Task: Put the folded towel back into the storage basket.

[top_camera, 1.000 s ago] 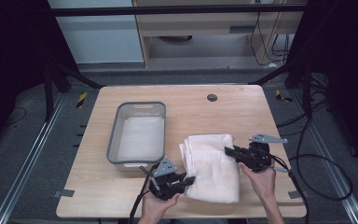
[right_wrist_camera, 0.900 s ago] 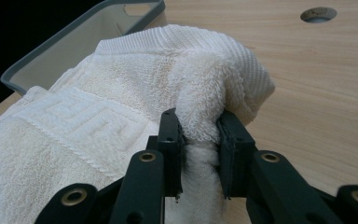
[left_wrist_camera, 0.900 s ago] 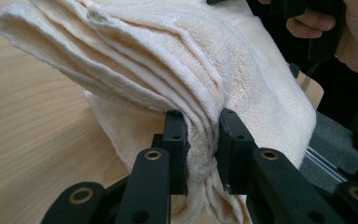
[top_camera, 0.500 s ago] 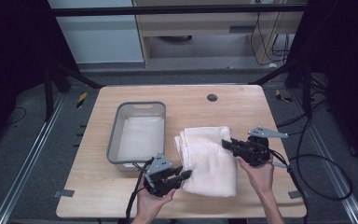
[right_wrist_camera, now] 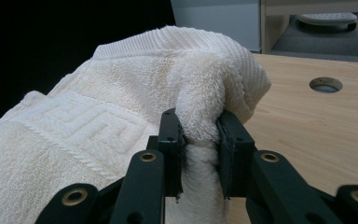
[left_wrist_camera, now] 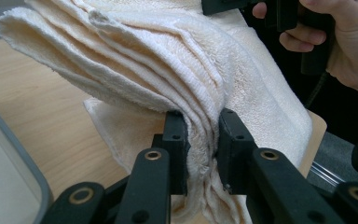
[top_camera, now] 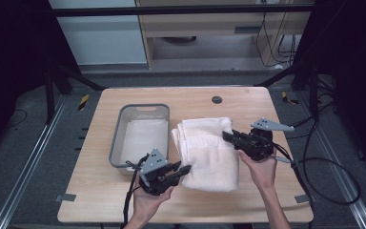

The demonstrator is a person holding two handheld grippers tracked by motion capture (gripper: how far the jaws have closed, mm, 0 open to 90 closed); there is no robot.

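A folded cream towel [top_camera: 205,150] hangs in the air over the middle of the wooden table [top_camera: 124,202], held at two sides. My left gripper [top_camera: 186,168] is shut on its near left edge; in the left gripper view several folded layers of the towel [left_wrist_camera: 168,70] are pinched between the black jaws of my left gripper [left_wrist_camera: 201,140]. My right gripper [top_camera: 225,135] is shut on the towel's right side. In the right gripper view a bunched fold of the towel [right_wrist_camera: 121,116] sits clamped in my right gripper [right_wrist_camera: 200,135].
A grey plastic bin [top_camera: 116,143] with a pale cloth inside stands left of the towel. A round cable hole [top_camera: 216,99] lies in the table's far middle. Black cables trail off the right edge. A shelf unit stands behind the table.
Both hands have risen with the towel, which has lifted off the table and shifted a little toward the far side. Both grips have held.
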